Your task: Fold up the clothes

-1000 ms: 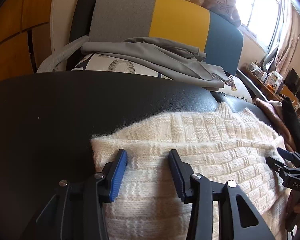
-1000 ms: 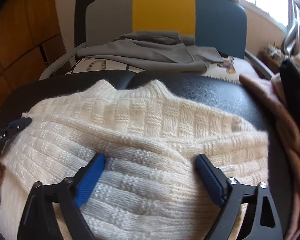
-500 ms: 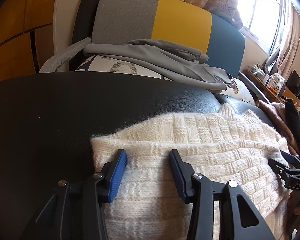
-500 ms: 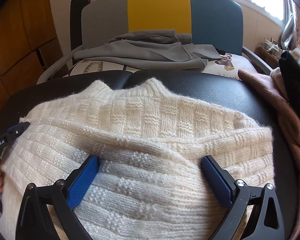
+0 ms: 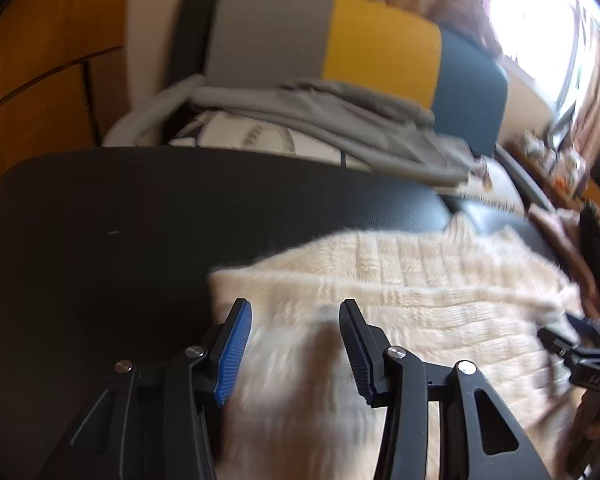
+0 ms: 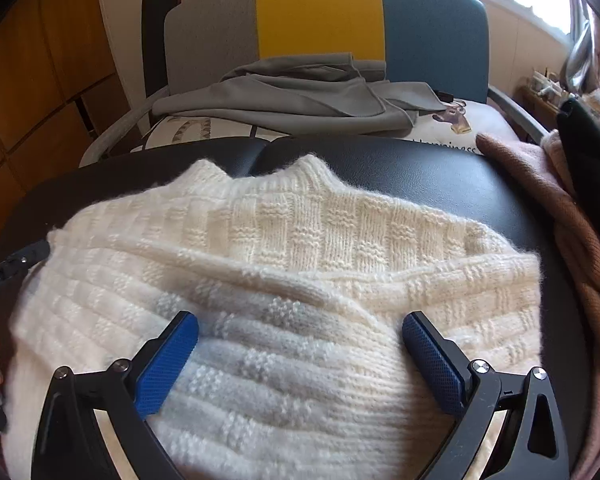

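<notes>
Both claws hovered released over the cream sweater (image 6: 284,240) on the black surface (image 5: 100,220): right gripper (image 6: 300,336) spread wide, left gripper (image 5: 296,320) seemingly narrower, blurred; grey garment (image 6: 300,96) at twelve o'clock.

We see the sweater (image 6: 292,264) lying on the table (image 6: 420,168); behind it, a chair (image 6: 320,12) bearing a garment (image 6: 300,96); clothes (image 6: 540,184) at right.
</notes>
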The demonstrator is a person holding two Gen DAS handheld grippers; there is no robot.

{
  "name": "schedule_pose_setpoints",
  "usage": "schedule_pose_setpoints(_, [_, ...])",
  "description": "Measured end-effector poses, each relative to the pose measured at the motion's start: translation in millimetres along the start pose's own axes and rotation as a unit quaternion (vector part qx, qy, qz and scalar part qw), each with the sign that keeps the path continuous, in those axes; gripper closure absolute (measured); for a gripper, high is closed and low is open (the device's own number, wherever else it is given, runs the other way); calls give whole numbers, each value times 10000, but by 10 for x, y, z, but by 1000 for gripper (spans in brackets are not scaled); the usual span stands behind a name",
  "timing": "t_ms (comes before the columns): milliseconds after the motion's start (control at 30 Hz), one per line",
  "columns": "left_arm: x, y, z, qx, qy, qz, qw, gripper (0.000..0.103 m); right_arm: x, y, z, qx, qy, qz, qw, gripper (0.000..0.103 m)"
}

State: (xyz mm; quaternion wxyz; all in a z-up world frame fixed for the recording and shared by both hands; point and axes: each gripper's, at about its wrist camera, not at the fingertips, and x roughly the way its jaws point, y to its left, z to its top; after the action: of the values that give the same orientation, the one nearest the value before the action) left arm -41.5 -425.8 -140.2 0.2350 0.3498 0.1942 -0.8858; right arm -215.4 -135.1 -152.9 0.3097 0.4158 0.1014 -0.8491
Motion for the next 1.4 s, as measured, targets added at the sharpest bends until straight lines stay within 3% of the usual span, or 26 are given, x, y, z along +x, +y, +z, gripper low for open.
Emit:
schedule_pose_setpoints(167, [-756,85,-426,42,-383,-250,9989,56,-701,-142,-396,203,-380,168,9989,0])
schedule_pose_setpoints(367, [-1274,82,-1156,102,-179,-485,9986,56,-1396,-353,-1345,654,-239,619,9956,0])
schedule_pose_setpoints(500, [-1444,51,-1530,196,-27,-475,9987,56,-1615,-375,-1923,604,48,364,9975,0])
schedule_pose_setpoints(600, [-1460,20,-1748,367,120,-340,9987,56,-1688,-366,-2176,498,78,151,9986,0])
schedule_pose_setpoints(800, [-1376,-58,-1946,973,143,-32,9951,49,-1591,-142,-2251,129,195,-412,9989,0])
schedule_pose_setpoints(933, [-1253,-12,-1826,966,194,44,9951,42,-1517,-123,-2187,269,245,-484,9982,0])
schedule_pose_setpoints(1033, [-1096,46,-1680,983,180,159,9949,32,-1469,-105,-2134,326,281,-495,9978,0])
schedule_pose_setpoints(1100, [-983,99,-1548,945,221,225,9950,20,-1437,-79,-2100,352,299,-505,9977,0])
schedule_pose_setpoints(1167, [-901,159,-1435,850,342,218,9956,18,-1418,-53,-2078,335,285,-505,9978,0])
schedule_pose_setpoints(1267, [-979,207,-1368,811,482,157,9954,23,-1506,-81,-2111,352,172,-209,9990,0])
schedule_pose_setpoints(1400, [-1409,298,-1536,856,251,-186,9958,26,-1845,-376,-2259,935,-107,409,9947,0])
